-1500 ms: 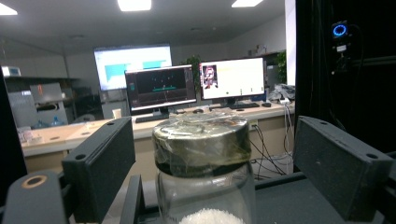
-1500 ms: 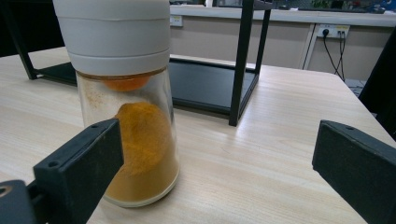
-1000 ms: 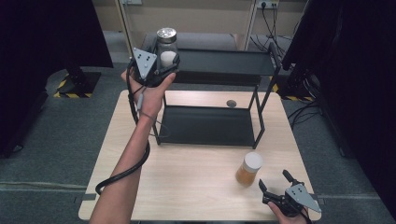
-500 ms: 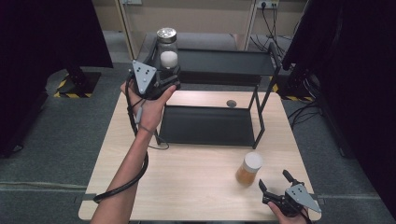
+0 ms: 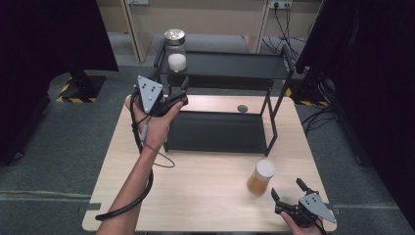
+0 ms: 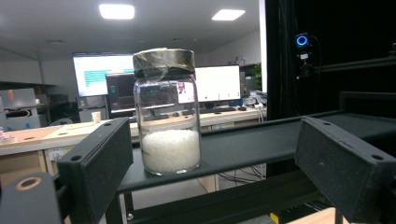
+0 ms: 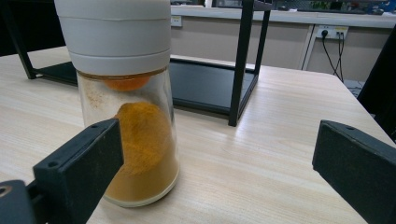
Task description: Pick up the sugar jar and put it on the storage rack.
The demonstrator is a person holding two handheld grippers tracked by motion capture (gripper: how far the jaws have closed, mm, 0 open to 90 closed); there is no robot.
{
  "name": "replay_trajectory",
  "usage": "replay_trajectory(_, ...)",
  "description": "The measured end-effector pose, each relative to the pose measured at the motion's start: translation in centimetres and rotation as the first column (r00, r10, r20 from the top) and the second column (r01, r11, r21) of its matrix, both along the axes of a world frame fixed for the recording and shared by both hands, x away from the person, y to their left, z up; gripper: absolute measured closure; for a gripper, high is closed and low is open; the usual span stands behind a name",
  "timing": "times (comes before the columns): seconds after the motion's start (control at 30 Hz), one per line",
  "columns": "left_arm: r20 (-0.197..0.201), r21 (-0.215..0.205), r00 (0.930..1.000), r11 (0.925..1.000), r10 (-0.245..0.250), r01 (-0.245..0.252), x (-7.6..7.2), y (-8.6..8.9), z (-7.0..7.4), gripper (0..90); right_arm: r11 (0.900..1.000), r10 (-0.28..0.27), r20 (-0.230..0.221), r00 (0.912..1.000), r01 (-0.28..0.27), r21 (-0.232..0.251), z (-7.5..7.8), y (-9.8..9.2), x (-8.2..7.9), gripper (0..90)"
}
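A glass jar (image 5: 175, 50) with a foil-taped lid and white grains inside stands at the left end of the black shelf's top level (image 5: 235, 63). My left gripper (image 5: 180, 96) is held open in the air just in front of and below that jar, apart from it; the left gripper view has the jar (image 6: 168, 114) beyond the two jaws. A white-capped jar of orange powder (image 5: 261, 177) stands on the table near the front right. My right gripper (image 5: 288, 195) sits open just behind it toward the person, and the right gripper view has this jar (image 7: 128, 100) close by its left jaw.
The black two-level shelf rack (image 5: 218, 132) occupies the back half of the wooden table (image 5: 195, 191). A small dark disc (image 5: 242, 108) lies on the table behind the lower shelf. My left gripper's cable (image 5: 132, 196) trails along the forearm to the table's front edge.
My left gripper has drawn back and down from the white-grain jar, which stays standing on the top shelf. The right gripper and orange jar have not moved.
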State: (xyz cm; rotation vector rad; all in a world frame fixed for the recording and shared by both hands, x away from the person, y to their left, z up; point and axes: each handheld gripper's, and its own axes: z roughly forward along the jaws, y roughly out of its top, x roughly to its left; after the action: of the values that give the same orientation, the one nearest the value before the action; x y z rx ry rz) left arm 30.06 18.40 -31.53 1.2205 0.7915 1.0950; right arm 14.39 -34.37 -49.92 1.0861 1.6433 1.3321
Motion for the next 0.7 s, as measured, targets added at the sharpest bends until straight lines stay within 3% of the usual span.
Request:
replay_trajectory(0.33, -0.007, 0.018, 0.9999, 0.9998, -0.012, 0.012, -1.3, -0.1, -1.5, 10.4, 1.000, -0.001, 0.001, 1.0000, 0.001, -0.002, 0.0, 0.0, 0.0, 2.1)
replay_trajectory(0.7, -0.027, 0.009, 0.9993, 0.9996, -0.027, 0.027, -2.6, 0.2, -3.5, 10.4, 1.000, -0.001, 0.001, 1.0000, 0.001, -0.002, 0.0, 0.0, 0.0, 2.1)
